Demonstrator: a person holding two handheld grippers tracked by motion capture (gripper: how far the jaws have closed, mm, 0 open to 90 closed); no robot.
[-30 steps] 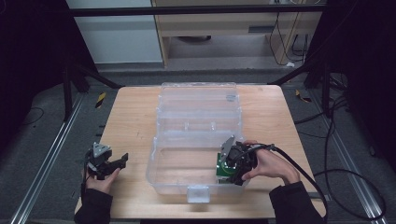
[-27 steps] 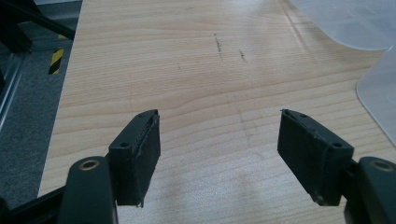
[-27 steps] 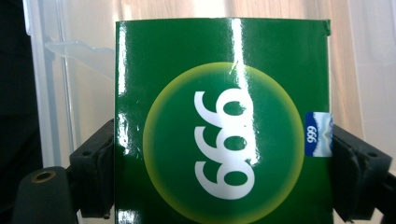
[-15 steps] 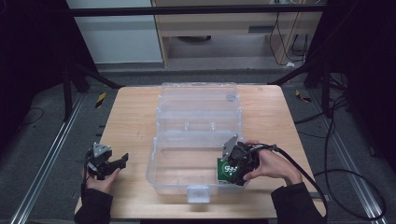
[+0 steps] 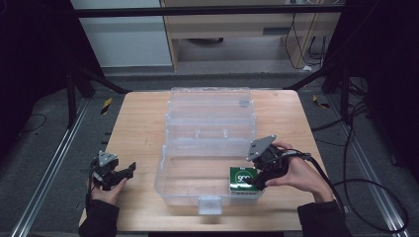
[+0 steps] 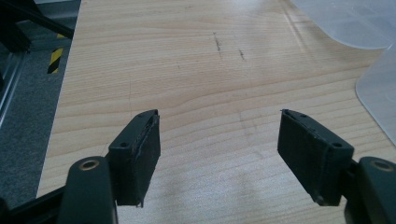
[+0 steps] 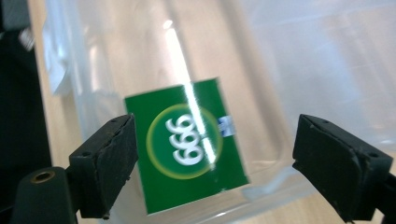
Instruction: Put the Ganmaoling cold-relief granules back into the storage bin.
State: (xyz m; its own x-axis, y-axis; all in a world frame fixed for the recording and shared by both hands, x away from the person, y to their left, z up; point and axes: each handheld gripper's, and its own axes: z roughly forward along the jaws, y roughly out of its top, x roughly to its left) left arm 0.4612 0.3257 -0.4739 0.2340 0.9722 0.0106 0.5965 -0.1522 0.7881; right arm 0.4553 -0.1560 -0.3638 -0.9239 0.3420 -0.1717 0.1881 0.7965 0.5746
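A small green pack (image 5: 241, 179) with a white "666" mark lies flat in the near right corner of a clear plastic box (image 5: 164, 183) whose lid (image 5: 210, 106) is folded back. My right gripper (image 5: 257, 182) hovers just above and to the right of the pack. In the right gripper view its jaws have just been opening and stand apart, and the green pack (image 7: 187, 154) lies beyond them on the box floor, untouched. My left gripper (image 5: 126, 171) rests at the table's near left, left of the box. Its jaws (image 6: 219, 116) are open over bare wood.
The wooden table (image 5: 138, 123) has free room left of the box and a strip to its right. A white latch (image 5: 209, 204) sticks out from the box's near wall. Black frame rails and cables lie on the floor around the table.
The right gripper has lifted and drawn back to the right, and its jaws have parted from the green pack, which stays in the box. The left gripper has not moved.
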